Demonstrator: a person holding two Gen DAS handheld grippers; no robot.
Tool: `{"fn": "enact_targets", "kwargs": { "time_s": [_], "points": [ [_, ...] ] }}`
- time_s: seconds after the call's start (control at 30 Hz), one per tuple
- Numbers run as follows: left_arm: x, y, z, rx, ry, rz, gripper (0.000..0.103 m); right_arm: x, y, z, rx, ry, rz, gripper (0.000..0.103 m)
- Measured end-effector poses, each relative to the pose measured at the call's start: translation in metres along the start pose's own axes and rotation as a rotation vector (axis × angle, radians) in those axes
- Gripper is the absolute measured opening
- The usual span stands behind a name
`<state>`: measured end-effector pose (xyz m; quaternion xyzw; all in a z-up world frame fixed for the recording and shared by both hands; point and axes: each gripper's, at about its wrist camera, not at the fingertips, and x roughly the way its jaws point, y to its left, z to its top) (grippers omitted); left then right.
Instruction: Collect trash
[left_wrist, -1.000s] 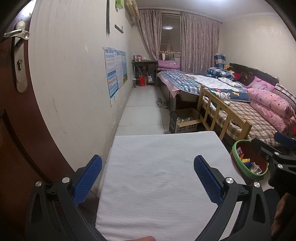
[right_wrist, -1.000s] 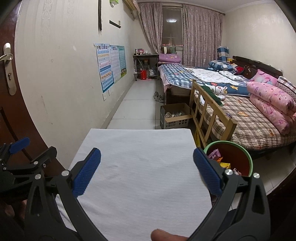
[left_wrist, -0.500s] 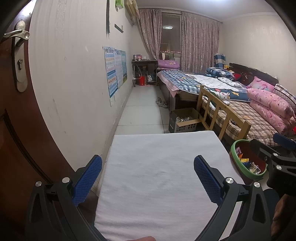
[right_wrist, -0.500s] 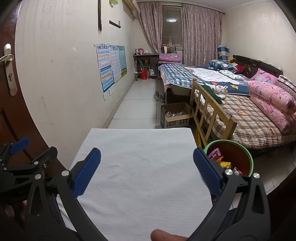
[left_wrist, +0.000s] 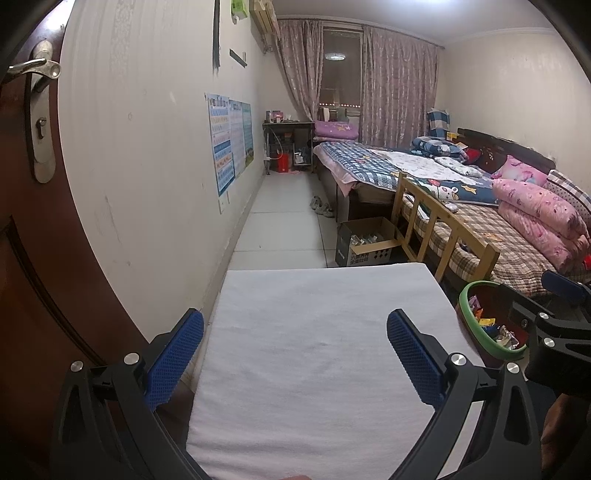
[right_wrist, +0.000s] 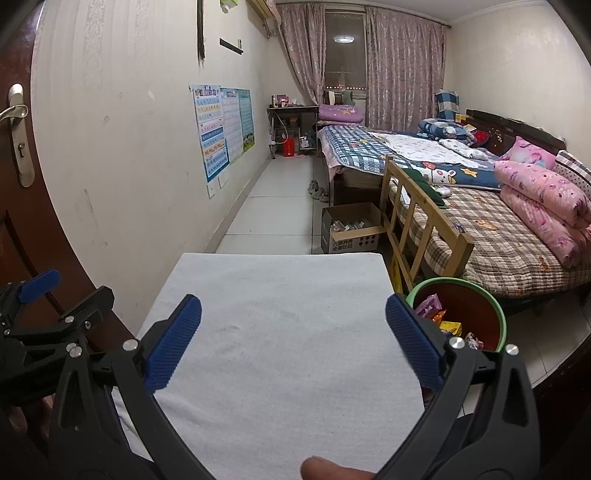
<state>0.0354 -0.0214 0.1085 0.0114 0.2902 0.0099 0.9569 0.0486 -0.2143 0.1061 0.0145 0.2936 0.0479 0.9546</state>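
- The left tool (left_wrist: 295, 343) is hovering over the worktop (left_wrist: 314, 354) with its jaws standing wide and nothing between them.
- The right tool (right_wrist: 293, 334) is hovering beside it in the same posture, jaws wide and empty; a fingertip (right_wrist: 325, 468) is showing at the lower edge of its view.
- The worktop is carrying a white cloth, and no trash is showing on it in either view.
- The trash is lying in the bin (right_wrist: 495, 314), a green-rimmed bucket standing on the floor just beside the worktop's right edge; coloured wrappers (right_wrist: 439, 317) are sitting inside.
- The bin is probably standing there so that the right tool can reach it with a short move off the worktop's edge.
- Both tools are likely resting wide because no piece is waiting to be gripped; judging from the bare cloth, collection appears complete or nearly so.
- A cardboard box (left_wrist: 365, 243) is sitting on the floor beyond the worktop, next to the bed (left_wrist: 491, 243); whether its contents count as trash cannot be told.
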Motion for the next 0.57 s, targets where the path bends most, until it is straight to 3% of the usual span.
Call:
{"fn": "enact_targets", "kwargs": {
  "time_s": [0.33,0.57],
  "points": [
    [-0.011,-0.004,0.0,-0.006,-0.04,-0.01,0.095,0.0,-0.003,-0.001,0.004,0.005,-0.002,0.098],
    [-0.007,-0.005,-0.002,-0.011,-0.006,-0.009,0.095,0.001,-0.003,0.0,0.005,0.01,-0.003,0.098]
  ]
}}
